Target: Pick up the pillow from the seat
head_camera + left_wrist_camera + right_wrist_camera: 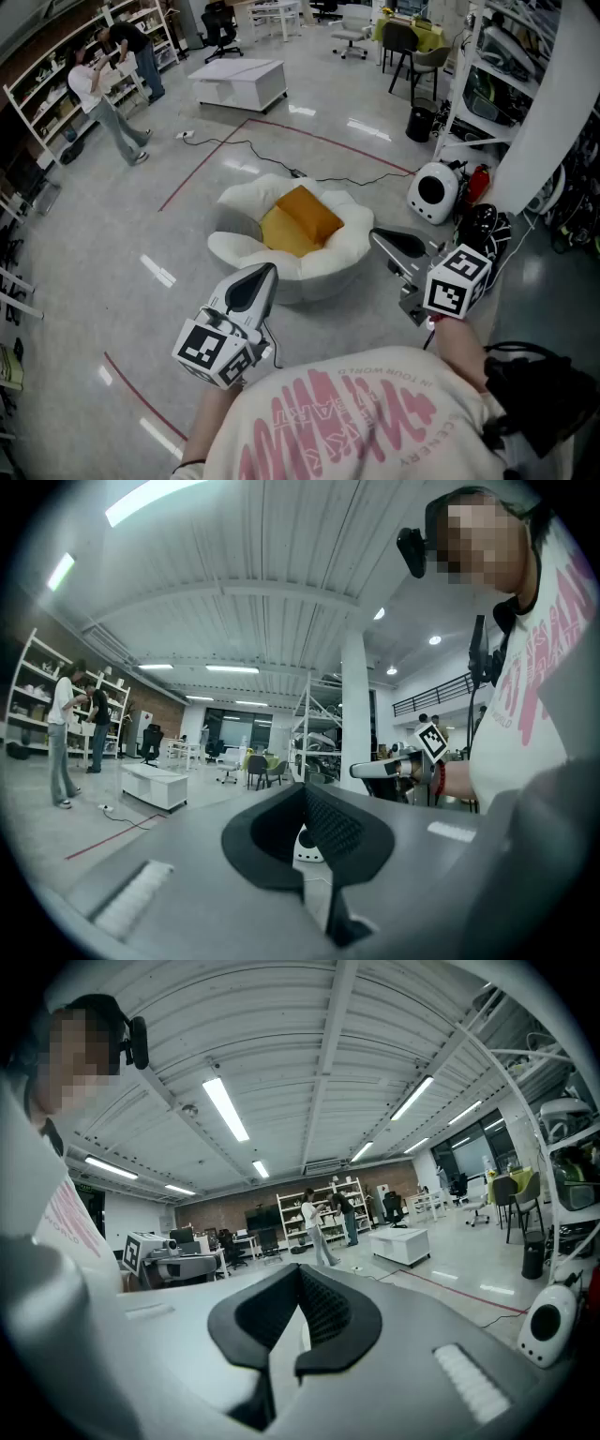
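Two grippers, both empty. On the left, left gripper [266, 273] up in the air, jaws pressed together. In the middle, yellow-orange pillow [300, 221] lying untouched in the hollow of the puffy white seat [232, 248]. On the right, right gripper [376, 234], jaws together too, near the seat's side.

Looks like the very start: reaching in. Next, probably: open wide, go down, pinch a soft edge.

Shiny grey floor [112, 234] with a red line [202, 159]. Far left, two people [112, 70] by shelves [42, 103]; then a low white table [239, 80].
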Demonstrator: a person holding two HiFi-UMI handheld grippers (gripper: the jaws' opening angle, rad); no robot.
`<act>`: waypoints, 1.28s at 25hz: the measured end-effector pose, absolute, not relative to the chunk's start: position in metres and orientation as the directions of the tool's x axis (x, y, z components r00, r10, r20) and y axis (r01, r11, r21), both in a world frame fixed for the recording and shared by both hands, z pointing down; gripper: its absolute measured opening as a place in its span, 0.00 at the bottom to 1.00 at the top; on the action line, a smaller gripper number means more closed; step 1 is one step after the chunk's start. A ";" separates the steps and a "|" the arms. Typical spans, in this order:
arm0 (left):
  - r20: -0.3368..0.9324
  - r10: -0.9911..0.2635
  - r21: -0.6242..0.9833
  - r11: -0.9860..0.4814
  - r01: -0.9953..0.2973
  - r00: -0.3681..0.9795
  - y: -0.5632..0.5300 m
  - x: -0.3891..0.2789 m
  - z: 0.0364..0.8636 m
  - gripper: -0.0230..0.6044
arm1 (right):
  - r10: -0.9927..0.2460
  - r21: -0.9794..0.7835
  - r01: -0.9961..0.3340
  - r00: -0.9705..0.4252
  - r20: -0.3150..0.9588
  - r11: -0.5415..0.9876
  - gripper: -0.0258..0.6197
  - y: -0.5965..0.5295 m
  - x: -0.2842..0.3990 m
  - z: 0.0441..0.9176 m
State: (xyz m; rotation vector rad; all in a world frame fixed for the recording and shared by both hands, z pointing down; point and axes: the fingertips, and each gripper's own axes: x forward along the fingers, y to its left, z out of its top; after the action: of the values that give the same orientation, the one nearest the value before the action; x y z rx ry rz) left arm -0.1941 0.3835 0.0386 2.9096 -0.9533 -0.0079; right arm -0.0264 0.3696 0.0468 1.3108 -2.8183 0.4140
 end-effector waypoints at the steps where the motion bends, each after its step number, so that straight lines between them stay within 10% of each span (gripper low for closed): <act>1: 0.019 -0.591 0.082 -0.803 -0.590 0.807 0.381 -0.195 0.041 0.06 | -0.751 -0.239 -0.751 -0.651 0.111 0.616 0.05 0.368 -0.026 0.048; 32: 0.123 -0.711 0.179 -0.670 -0.720 0.692 0.140 -0.131 0.091 0.06 | -0.685 -0.264 -0.701 -0.710 0.166 0.663 0.05 0.081 0.067 0.087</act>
State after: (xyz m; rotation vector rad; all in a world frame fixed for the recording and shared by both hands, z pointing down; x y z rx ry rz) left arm -0.1309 0.1404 0.0910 2.6892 -1.1535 0.0621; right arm 0.0673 0.0810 0.0871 1.1746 -2.8163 0.4813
